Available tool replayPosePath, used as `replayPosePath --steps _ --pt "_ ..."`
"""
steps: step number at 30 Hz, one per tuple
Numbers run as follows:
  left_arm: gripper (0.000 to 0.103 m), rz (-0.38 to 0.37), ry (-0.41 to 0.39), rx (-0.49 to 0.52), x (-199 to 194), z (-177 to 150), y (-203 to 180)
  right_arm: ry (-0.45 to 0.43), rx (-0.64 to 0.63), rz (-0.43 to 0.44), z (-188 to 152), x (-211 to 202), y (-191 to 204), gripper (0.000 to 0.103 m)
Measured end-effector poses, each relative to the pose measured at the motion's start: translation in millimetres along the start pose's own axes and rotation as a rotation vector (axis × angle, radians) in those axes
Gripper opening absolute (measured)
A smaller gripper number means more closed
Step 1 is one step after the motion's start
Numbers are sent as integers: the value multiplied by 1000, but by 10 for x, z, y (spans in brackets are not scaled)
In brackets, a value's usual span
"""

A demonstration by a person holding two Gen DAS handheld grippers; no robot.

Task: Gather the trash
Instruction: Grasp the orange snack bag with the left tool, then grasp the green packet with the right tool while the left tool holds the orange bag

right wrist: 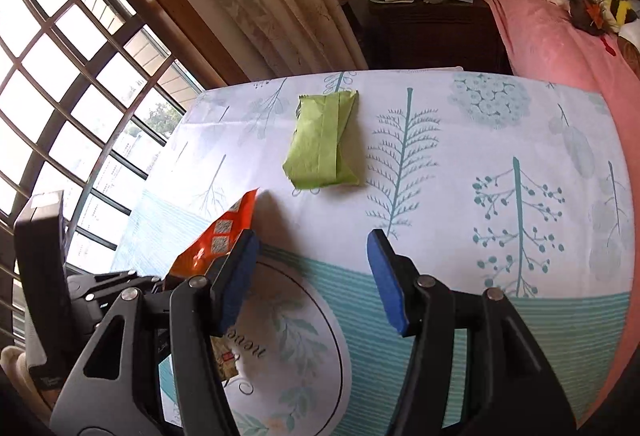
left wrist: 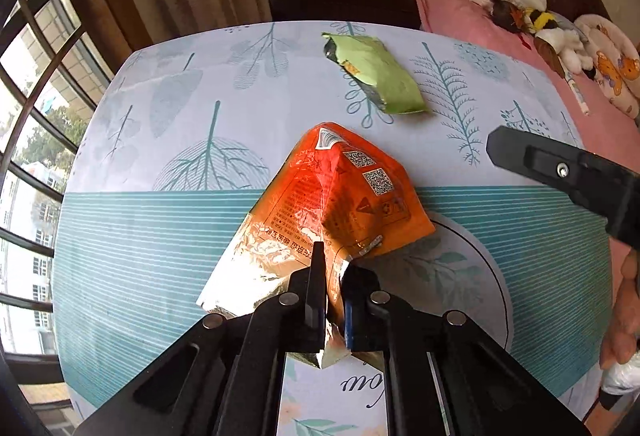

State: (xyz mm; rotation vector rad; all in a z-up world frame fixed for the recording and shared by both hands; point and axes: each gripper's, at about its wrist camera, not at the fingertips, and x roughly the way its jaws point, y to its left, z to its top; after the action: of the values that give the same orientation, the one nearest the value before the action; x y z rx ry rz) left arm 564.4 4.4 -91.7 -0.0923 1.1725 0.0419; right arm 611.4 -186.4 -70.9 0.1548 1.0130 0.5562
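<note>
Here the left gripper (left wrist: 334, 276) had its fingers pinched tight on the torn, foil-lined end of an orange snack wrapper (left wrist: 340, 196), and the rest of the wrapper fanned out ahead of it over the tabletop (left wrist: 160, 228); whether its far end touched the leaf-print cloth or hung just clear could not be told. Gripping the loose open end was probably the easiest hold, since a flat crinkly wrapper offers little else to pinch. The right gripper (right wrist: 312, 272) hovered empty above the tabletop with its blue-padded fingers (right wrist: 384, 276) spread wide, aimed toward a crumpled green wrapper (right wrist: 324, 142) lying flat and well apart from the orange one, nearer the far edge. That stance suggested the green wrapper was the next piece to be picked up, and the wide opening suited its broad, folded shape. From the left wrist view, the right gripper appeared as a black bar entering from the right side, with part of a hand (left wrist: 624, 316) behind it. No bin, bag or other container for the trash showed in either view, so where the wrappers would go could not be judged. Both wrappers looked empty and flattened, though their insides were not visible.
</note>
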Motion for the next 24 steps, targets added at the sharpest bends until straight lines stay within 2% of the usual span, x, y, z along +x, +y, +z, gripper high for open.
replayPosePath --steps 7,11,14,15,17,19,24 --pt "5 33 -87 -193 -282 -56 465 34 51 -46 431 603 9 54" --pt "5 46 -108 -220 -391 -85 599 50 54 -91 606 925 31 54" --pt "5 43 -113 -244 -452 -123 699 52 -7 -142 650 1092 141 53" --pt "5 45 -115 -252 -470 -137 729 58 -39 -161 649 1130 201 51" --pt "5 50 -117 -262 -477 -165 777 61 -109 -192 615 1187 330 36" --pt "5 56 -112 -267 -479 -204 817 58 -160 -215 554 1210 423 27" --pt "5 39 -102 -259 -552 -339 847 81 -162 -170 293 1097 521 17"
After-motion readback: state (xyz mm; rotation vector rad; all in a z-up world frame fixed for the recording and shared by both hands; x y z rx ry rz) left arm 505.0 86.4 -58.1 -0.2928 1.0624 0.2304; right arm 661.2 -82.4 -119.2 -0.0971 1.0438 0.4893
